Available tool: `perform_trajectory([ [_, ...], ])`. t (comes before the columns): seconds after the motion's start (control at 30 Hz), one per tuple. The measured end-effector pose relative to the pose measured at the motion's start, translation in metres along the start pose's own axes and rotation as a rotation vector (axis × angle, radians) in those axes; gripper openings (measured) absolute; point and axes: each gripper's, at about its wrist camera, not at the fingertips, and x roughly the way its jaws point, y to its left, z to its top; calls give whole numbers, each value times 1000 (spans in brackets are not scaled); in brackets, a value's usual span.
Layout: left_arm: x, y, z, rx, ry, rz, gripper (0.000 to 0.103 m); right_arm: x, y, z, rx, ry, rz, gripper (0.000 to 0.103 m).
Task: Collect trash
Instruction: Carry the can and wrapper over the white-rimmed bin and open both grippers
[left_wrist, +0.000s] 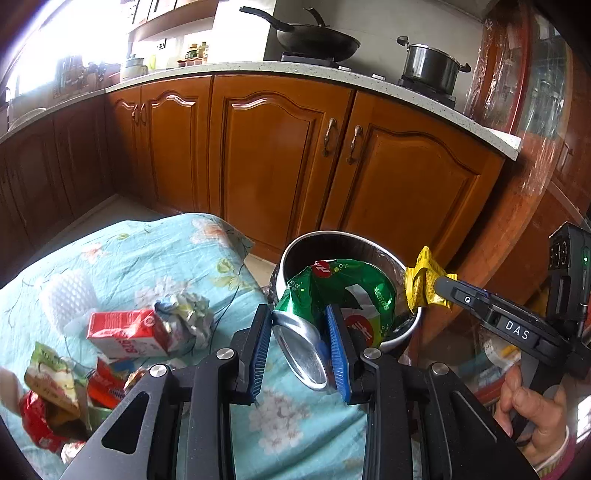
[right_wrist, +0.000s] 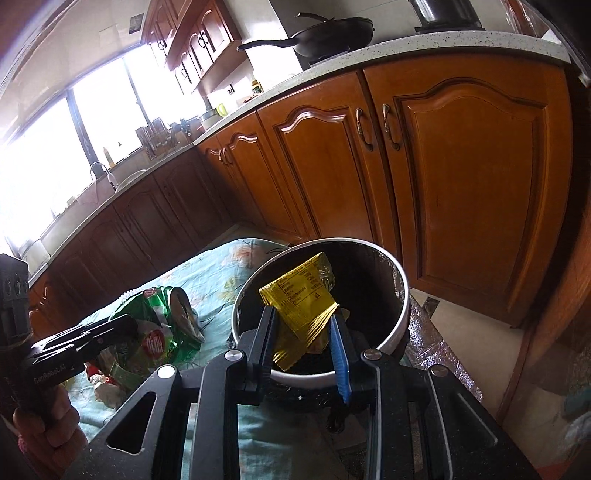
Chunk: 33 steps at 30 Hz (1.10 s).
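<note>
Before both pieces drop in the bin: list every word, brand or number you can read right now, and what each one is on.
"DAS": right gripper, on its body.
"7" in a red circle: crushed green can, held by the left gripper.
"GenRobot.AI": left gripper body, seen from the right wrist.
Yellow packet: a printed table, too small to read.
Red carton: white lettering, blurred.
Other wrappers on the cloth: not readable.

Your crushed green can (left_wrist: 332, 302) covers the bin's (left_wrist: 295, 251) interior from 6 to 9 o'clock. Print on your yellow wrapper (right_wrist: 299, 306) is too small to read. At 8 o'clock, the red packet (left_wrist: 35, 421) is cut off by the picture's edge.
</note>
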Motion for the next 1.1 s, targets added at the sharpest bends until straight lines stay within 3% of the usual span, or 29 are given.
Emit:
perform_trajectory([
  [0.37,93,-18,42,24,119,9,29,35,-23,15,-8,74,-18,28],
  [0.77,139,-31,68,78,169,39,30,56,-35,20,-10,132,-30,29],
  [0.87,151,-36,73,76,188,34,34,61,-36,23,-11,146,-34,34],
  [0.93,155,-39,73,72,186,40,44,62,-38,23,4,150,-30,52],
  [1.1,144,-38,66,48,154,39,50,54,-46,21,40,132,-23,56],
])
